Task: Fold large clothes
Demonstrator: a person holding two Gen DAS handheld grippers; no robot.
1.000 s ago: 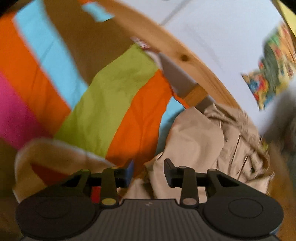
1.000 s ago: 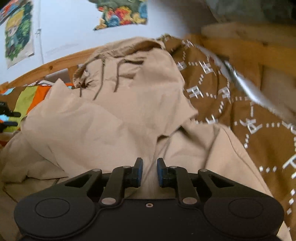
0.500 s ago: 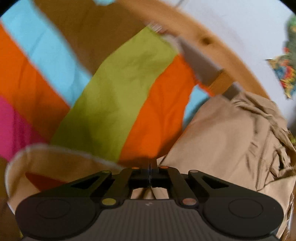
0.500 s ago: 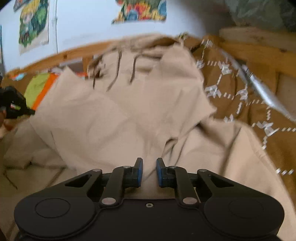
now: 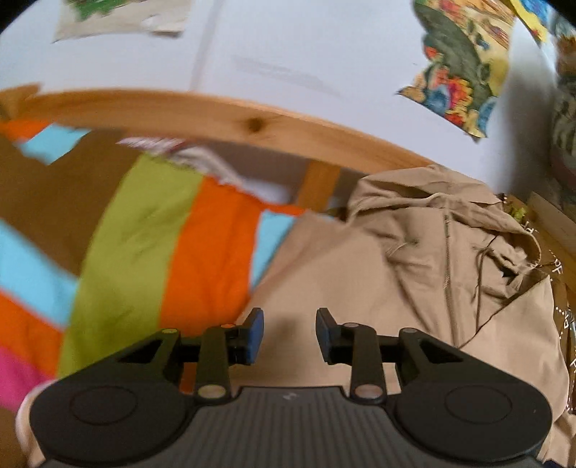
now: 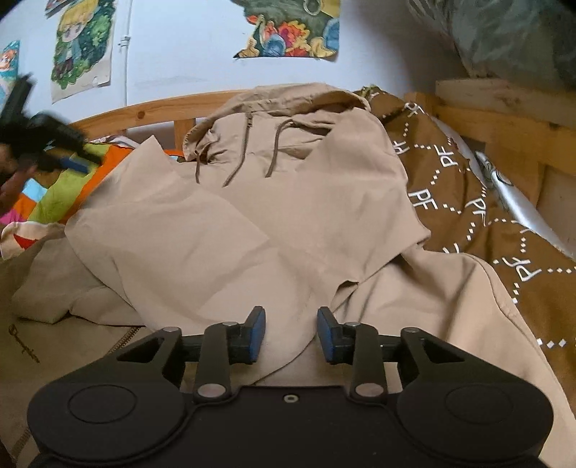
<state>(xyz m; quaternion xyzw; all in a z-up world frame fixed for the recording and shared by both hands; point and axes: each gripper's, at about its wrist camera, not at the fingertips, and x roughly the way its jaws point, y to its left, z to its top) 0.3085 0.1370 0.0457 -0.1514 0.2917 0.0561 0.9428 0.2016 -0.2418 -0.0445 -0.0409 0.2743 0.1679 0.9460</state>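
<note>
- A bed with a pine rail (image 5: 252, 124) stood against a white wall hung with posters (image 6: 291, 28).
- A smooth beige hooded jacket (image 6: 252, 216) lay rumpled across it, over a striped blanket (image 5: 144, 234).
- Only the right view showed the brown lettered cover (image 6: 486, 201).
- The left gripper (image 5: 289, 336) and right gripper (image 6: 291, 334) were both spread wide, holding nothing.

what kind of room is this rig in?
Most likely a bedroom, probably a child's. A beige hooded jacket lies spread on a bed with a wooden frame, over a striped multicolour blanket and a brown PF-print duvet. Cartoon posters hang on the white wall.
</note>
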